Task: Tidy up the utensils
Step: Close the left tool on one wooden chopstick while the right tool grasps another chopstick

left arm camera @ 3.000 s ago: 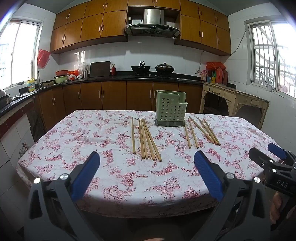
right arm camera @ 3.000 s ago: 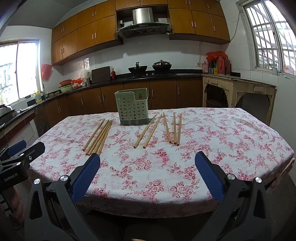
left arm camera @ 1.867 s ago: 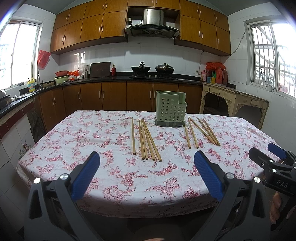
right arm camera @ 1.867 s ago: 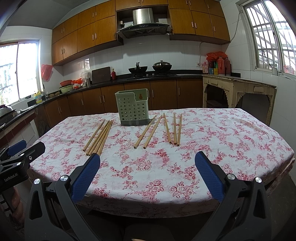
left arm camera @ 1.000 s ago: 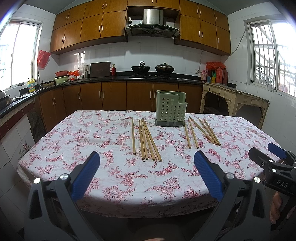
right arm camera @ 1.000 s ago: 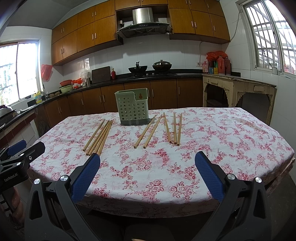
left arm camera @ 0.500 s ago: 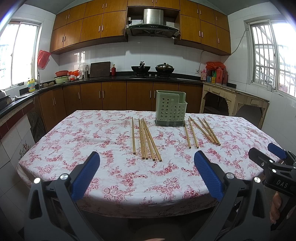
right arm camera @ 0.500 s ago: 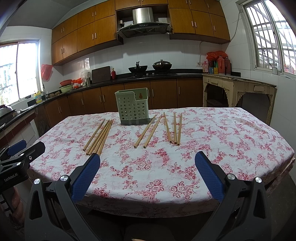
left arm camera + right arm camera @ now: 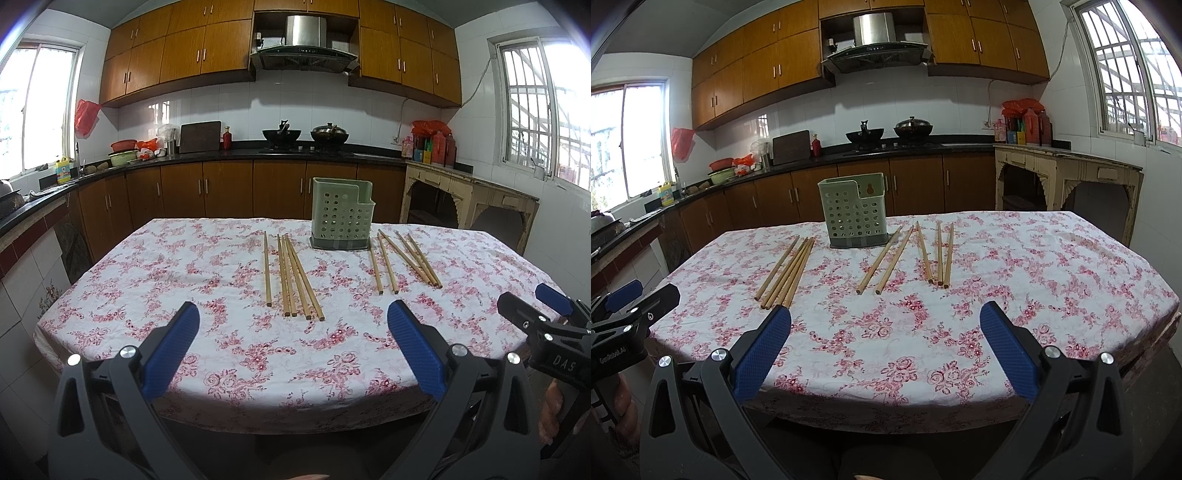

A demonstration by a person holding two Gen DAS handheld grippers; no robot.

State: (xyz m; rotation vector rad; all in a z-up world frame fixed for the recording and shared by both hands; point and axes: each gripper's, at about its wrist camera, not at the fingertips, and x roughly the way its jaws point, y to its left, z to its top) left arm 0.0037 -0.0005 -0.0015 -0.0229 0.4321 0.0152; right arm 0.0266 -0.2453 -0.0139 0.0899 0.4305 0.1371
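Observation:
A green perforated utensil holder (image 9: 341,212) (image 9: 854,209) stands upright at the far middle of a table with a floral cloth (image 9: 207,280) (image 9: 1015,280). Several wooden chopsticks lie flat in two groups: a left group (image 9: 291,275) (image 9: 786,271) and a right group (image 9: 404,260) (image 9: 916,254), either side of the holder. My left gripper (image 9: 291,347) is open, held before the table's near edge, nothing between its fingers. My right gripper (image 9: 884,347) is open too, likewise short of the chopsticks. Each gripper also shows at the other view's side edge.
Brown cabinets and a dark counter (image 9: 221,157) with pots, a cutting board and bottles run behind the table. A worn cream side table (image 9: 469,195) stands at the right. Windows are on both side walls. A person's hand (image 9: 552,413) holds the right gripper.

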